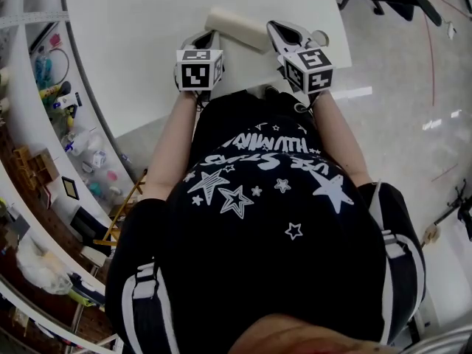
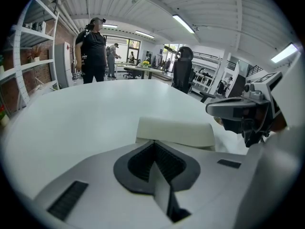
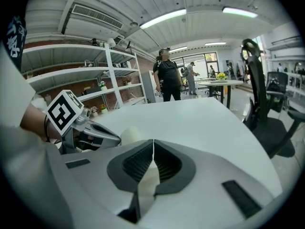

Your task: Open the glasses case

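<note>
A cream glasses case (image 1: 236,28) lies closed on the white table (image 1: 147,43), near its front edge. My left gripper (image 1: 200,41) is just in front of the case's left end, jaws shut with nothing between them. In the left gripper view the case (image 2: 176,131) lies right beyond the closed tips of the left gripper (image 2: 155,143). My right gripper (image 1: 277,31) is at the case's right end, also shut and empty. In the right gripper view its jaws (image 3: 153,142) meet, with the case (image 3: 131,135) just beyond them to the left.
Cluttered shelves (image 1: 44,87) curve along the table's left side. An office chair (image 3: 267,123) stands off the table's right side. A person in black (image 2: 94,49) stands beyond the table's far edge. The table top stretches away past the case.
</note>
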